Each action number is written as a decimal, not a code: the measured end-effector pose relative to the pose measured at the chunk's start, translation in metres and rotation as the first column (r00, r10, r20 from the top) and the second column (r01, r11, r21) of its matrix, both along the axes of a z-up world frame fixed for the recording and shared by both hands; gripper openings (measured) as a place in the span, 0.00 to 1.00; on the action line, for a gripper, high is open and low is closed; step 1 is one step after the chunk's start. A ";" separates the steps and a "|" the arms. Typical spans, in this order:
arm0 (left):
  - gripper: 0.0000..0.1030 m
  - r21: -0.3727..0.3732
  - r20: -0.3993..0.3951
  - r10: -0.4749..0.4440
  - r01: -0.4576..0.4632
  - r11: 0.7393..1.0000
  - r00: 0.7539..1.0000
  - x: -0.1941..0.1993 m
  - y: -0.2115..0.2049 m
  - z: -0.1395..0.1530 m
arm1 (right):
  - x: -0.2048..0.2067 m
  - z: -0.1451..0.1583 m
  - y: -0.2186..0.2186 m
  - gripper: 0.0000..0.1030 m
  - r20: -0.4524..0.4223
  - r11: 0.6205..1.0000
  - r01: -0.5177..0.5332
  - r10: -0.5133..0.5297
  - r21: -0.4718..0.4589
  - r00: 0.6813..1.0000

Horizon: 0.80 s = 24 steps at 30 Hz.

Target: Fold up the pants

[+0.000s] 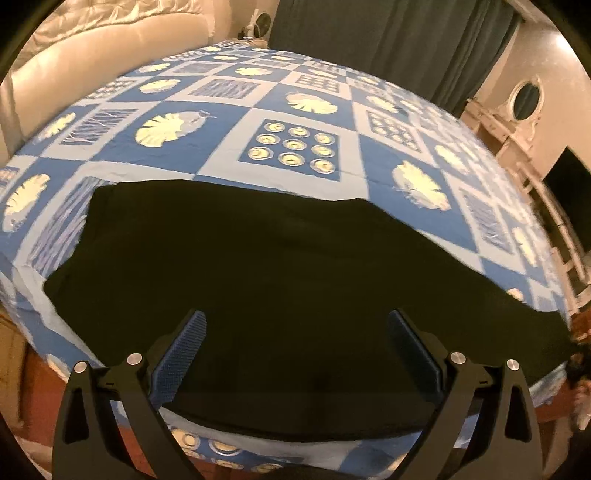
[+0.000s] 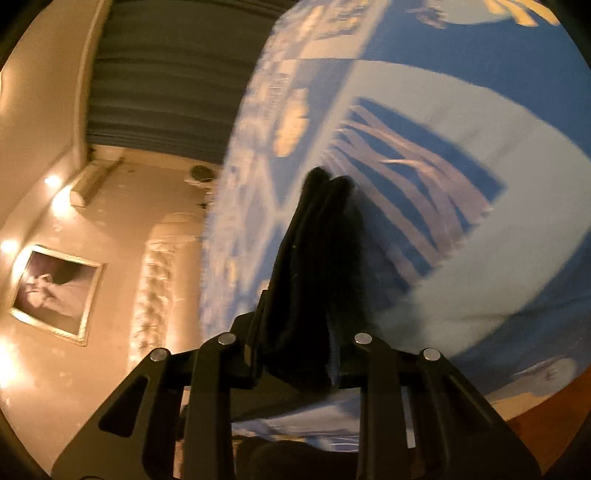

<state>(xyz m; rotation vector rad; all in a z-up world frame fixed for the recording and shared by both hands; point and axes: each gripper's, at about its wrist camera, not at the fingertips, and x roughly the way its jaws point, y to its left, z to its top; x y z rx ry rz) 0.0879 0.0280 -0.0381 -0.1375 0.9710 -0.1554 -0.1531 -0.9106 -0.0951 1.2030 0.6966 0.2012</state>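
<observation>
Black pants (image 1: 258, 266) lie spread flat on the near part of a bed covered by a blue and white patterned sheet (image 1: 295, 110). In the left wrist view my left gripper (image 1: 295, 314) hangs over the near half of the pants, its blue-padded fingers (image 1: 184, 354) wide apart and holding nothing. In the right wrist view my right gripper (image 2: 328, 181) is rolled sideways above the sheet (image 2: 480, 258). Its fingers stand close together, with a fold of black pants cloth (image 2: 306, 343) pinched between them. The rest of the garment is out of that view.
A cream tufted headboard (image 1: 92, 44) stands at the bed's far left, a dark curtain (image 1: 388, 33) behind it, and a white ornate cabinet (image 1: 517, 122) at the right. Brown floor (image 1: 33, 398) shows below the bed's near edge. A framed picture (image 2: 55, 291) hangs on the wall.
</observation>
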 end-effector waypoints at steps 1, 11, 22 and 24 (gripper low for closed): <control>0.94 0.006 -0.004 -0.001 0.001 1.000 1.000 0.000 0.000 -0.001 | 0.003 0.007 0.005 0.24 0.012 1.000 -0.012 0.012 -0.004 1.000; 0.94 -0.012 -0.014 -0.017 0.017 1.000 1.000 0.000 -0.001 -0.001 | 0.051 0.085 0.114 0.24 0.106 0.968 -0.197 0.215 -0.156 0.971; 0.94 -0.023 0.000 -0.011 0.011 1.000 1.000 0.001 0.003 0.000 | 0.092 0.082 0.245 0.23 0.062 0.902 -0.350 0.376 -0.251 0.925; 0.94 -0.025 -0.001 -0.004 0.004 1.000 1.000 0.001 0.006 0.000 | 0.095 0.074 0.267 0.22 0.045 0.890 -0.374 0.398 -0.260 0.916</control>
